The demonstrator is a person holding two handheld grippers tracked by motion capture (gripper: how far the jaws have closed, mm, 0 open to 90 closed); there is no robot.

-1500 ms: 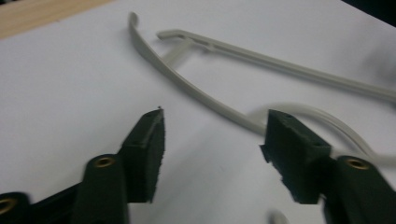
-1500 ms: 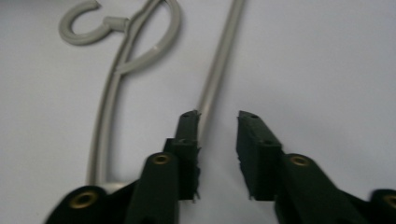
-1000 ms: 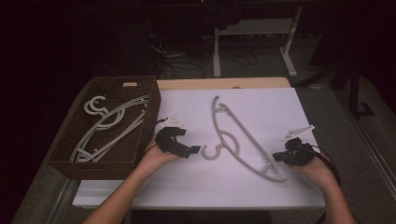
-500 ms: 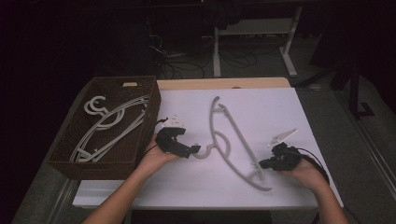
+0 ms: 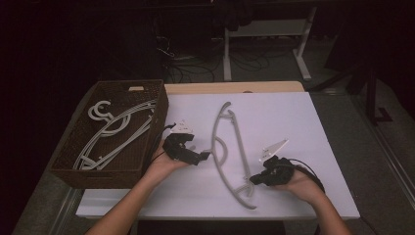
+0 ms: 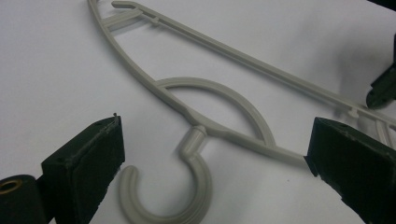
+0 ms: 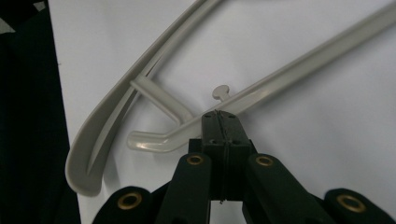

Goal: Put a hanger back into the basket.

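Note:
A grey plastic hanger [image 5: 239,147] lies flat on the white table [image 5: 303,122], running from the far middle toward the near edge. My left gripper [image 5: 201,155] rests on the table at the hanger's left, open, its pads [image 6: 88,163] standing wide on either side of the hook [image 6: 198,186] without touching it. My right gripper [image 5: 253,180] is shut, and its tip [image 7: 219,117] is against the hanger's straight bar [image 7: 303,60] near the near end. Nothing is between its jaws.
A dark wicker basket [image 5: 159,115] stands at the table's left and holds several more grey hangers [image 5: 117,132]. Behind the table are desk legs and cables on a dark floor. The person's forearms come in from the bottom.
My right gripper has moved left, and the hanger's near end has swung left with it, so the hanger lies more lengthwise. The left gripper has stayed put.

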